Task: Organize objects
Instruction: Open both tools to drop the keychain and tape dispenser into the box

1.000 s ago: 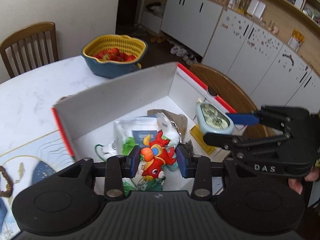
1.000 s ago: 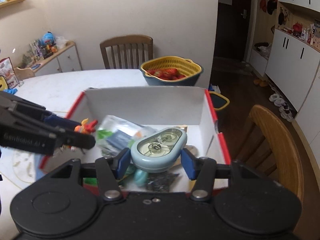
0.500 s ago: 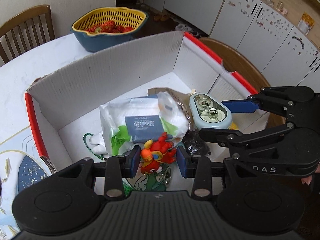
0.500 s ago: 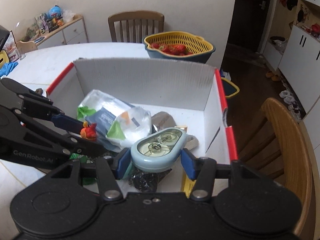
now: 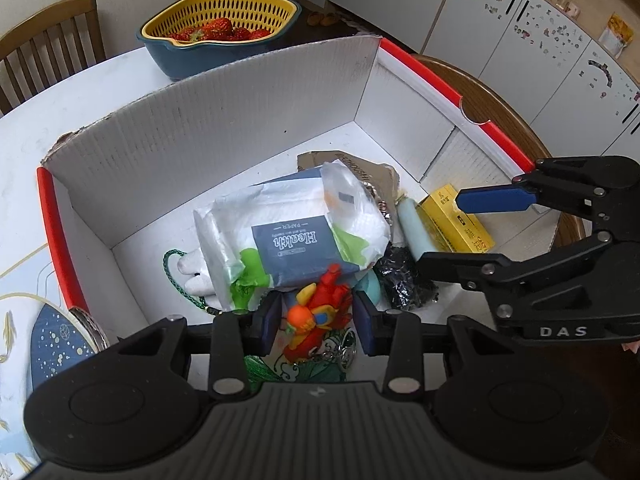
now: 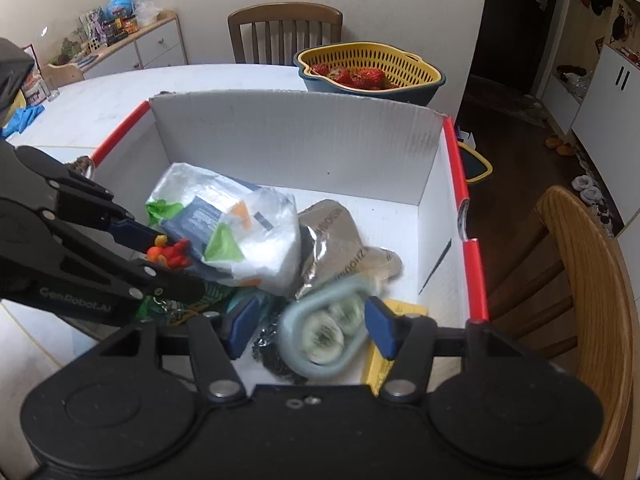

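Note:
A white cardboard box (image 5: 248,120) with red edges stands on the table and holds several items. My left gripper (image 5: 316,320) is shut on a red and orange toy figure (image 5: 318,318) low inside the box, next to a white tissue pack (image 5: 296,228). My right gripper (image 6: 306,326) is open. A pale blue oval case (image 6: 324,332), blurred by motion, is loose between its fingers, tilted above a black mesh item (image 6: 272,348) and a yellow packet (image 6: 384,356). In the left wrist view the case (image 5: 414,228) stands on edge beside the yellow packet (image 5: 456,220).
A yellow and blue colander of strawberries (image 5: 218,44) sits behind the box; it also shows in the right wrist view (image 6: 368,72). Wooden chairs stand at the table's far side (image 6: 286,32) and right (image 6: 576,280). A silver-brown pouch (image 6: 340,240) lies in the box.
Both grippers dropped lower into the box. My right gripper opened and let go of the pale blue case, which is tipping down. The left gripper still grips the toy.

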### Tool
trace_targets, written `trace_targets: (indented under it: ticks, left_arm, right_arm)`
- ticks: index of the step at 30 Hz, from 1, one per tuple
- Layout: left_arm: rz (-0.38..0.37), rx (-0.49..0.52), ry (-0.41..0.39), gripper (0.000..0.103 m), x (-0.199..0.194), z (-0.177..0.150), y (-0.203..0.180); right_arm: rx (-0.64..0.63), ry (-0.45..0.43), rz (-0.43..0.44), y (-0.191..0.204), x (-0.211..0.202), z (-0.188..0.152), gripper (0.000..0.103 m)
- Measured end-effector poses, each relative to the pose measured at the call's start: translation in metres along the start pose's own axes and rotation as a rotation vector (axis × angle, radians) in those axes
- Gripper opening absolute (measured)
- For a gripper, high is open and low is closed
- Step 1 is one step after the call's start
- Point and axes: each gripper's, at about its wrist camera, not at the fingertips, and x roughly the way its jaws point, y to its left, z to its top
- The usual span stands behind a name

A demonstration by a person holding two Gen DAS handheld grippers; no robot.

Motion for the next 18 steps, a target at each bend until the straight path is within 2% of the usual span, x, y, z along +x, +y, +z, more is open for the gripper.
trace_targets:
  ticks: [2,6,11,18]
  left_arm:
    - [-0.003,0.002,0.000,0.041,-0.001,-0.001,-0.001]
    - [-0.013,0.011,-0.016,0.060,-0.005,-0.003,-0.003]
    - [-0.017,0.010,-0.033,0.062,-0.014,-0.009,-0.005]
    - [-0.036,-0.003,-0.102,0.063,-0.042,-0.018,-0.002]
  right_arm:
    - [0.004,-0.007,0.002,0.000,-0.003,-0.001,0.061]
    - [0.017,-0.020,0.008,0.000,-0.010,-0.003,0.061]
    - [0.048,-0.046,0.001,-0.002,-0.022,-0.008,0.061]
    - [0.089,-0.101,-0.001,0.005,-0.045,-0.011,0.061]
